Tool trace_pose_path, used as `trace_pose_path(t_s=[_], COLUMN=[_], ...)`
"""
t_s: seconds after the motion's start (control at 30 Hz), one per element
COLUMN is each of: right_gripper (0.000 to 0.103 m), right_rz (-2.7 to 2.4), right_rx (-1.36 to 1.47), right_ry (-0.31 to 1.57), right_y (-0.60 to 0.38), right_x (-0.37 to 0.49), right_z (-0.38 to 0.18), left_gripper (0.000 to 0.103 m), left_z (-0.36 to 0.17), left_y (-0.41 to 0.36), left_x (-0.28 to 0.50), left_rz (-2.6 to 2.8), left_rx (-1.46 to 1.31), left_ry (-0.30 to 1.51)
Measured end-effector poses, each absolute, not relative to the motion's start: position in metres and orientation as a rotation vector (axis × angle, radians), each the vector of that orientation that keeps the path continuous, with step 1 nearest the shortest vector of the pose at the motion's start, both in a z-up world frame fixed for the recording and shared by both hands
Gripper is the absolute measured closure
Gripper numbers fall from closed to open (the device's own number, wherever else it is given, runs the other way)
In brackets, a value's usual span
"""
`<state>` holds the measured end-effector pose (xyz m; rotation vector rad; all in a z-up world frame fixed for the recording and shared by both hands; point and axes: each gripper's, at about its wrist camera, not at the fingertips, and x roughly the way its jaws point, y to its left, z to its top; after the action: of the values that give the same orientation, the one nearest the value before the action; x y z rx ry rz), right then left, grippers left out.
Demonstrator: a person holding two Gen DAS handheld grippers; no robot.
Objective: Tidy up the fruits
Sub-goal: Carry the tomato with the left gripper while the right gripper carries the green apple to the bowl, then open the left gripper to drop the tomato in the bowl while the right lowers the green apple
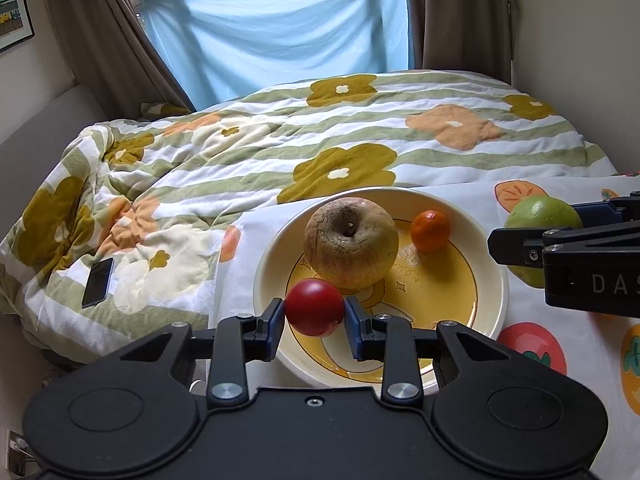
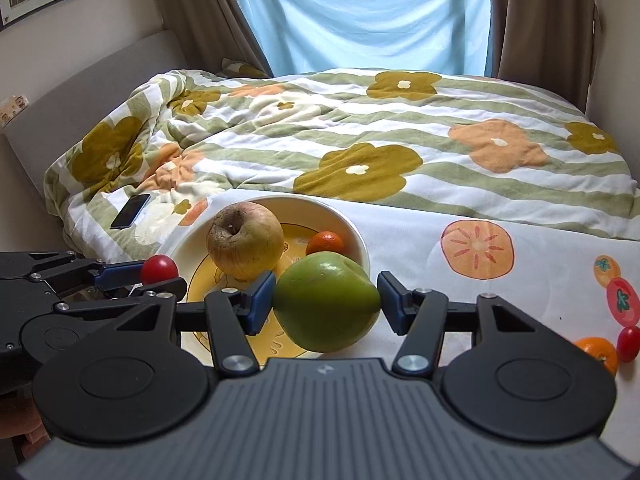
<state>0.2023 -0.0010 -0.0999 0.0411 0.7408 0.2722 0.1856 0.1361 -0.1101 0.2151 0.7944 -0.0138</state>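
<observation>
My left gripper (image 1: 315,312) is shut on a small red tomato (image 1: 314,307) and holds it over the near rim of a yellow bowl (image 1: 490,256). The bowl holds a brownish apple (image 1: 351,242) and a small mandarin (image 1: 430,230). My right gripper (image 2: 326,300) is shut on a large green fruit (image 2: 326,300) just right of the bowl (image 2: 352,226). The green fruit also shows in the left wrist view (image 1: 538,210). The red tomato also shows in the right wrist view (image 2: 159,269). A loose mandarin (image 2: 598,354) and a red tomato (image 2: 628,343) lie on the cloth at far right.
The bowl stands on a white fruit-print cloth (image 2: 500,280) over a bed with a flowered quilt (image 1: 280,148). A black phone (image 1: 98,282) lies on the quilt at left. Curtains and a blue sheet hang behind the bed.
</observation>
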Motion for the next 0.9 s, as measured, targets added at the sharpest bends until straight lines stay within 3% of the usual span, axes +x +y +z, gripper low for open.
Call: trace_pose_path(t_s=[0.4,0.43,0.47,0.53,0.57,0.63,0.73,0.9], right_gripper=[0.032,0.032,0.032,0.032,0.032,0.032,0.032,0.032], right_rz=[0.240,0.239,0.238,0.238,0.240,0.246,0.259,0.296], right_rx=[0.044,0.044,0.042,0.035,0.035,0.033,0.004,-0.027], right_ry=[0.779,0.781,0.782,0.785,0.787,0.792,0.800,0.827], right_y=[0.019,0.020,0.020,0.021,0.020,0.019,0.019,0.021], right_x=[0.223,0.223,0.224,0.225,0.226,0.227,0.228,0.231], right_z=[-0.117,-0.118,-0.118,-0.118,-0.117,-0.117,-0.115,-0.116], left_gripper=[0.066,0.062,0.048,0.030,0.027,0.026,0.013,0.012], left_z=[-0.138,-0.138,-0.137,-0.135,-0.133,-0.130,-0.127,-0.124], left_y=[0.143,0.142,0.142,0.143,0.143,0.142,0.144,0.142], left_x=[0.215,0.214,0.213,0.211,0.208,0.203,0.196,0.185], left_rz=[-0.085,-0.090,-0.093,-0.103,-0.106,-0.118,-0.128,-0.117], left_rx=[0.261,0.262,0.268,0.273,0.277,0.280,0.265,0.229], left_ry=[0.858,0.854,0.847,0.830,0.821,0.816,0.813,0.824])
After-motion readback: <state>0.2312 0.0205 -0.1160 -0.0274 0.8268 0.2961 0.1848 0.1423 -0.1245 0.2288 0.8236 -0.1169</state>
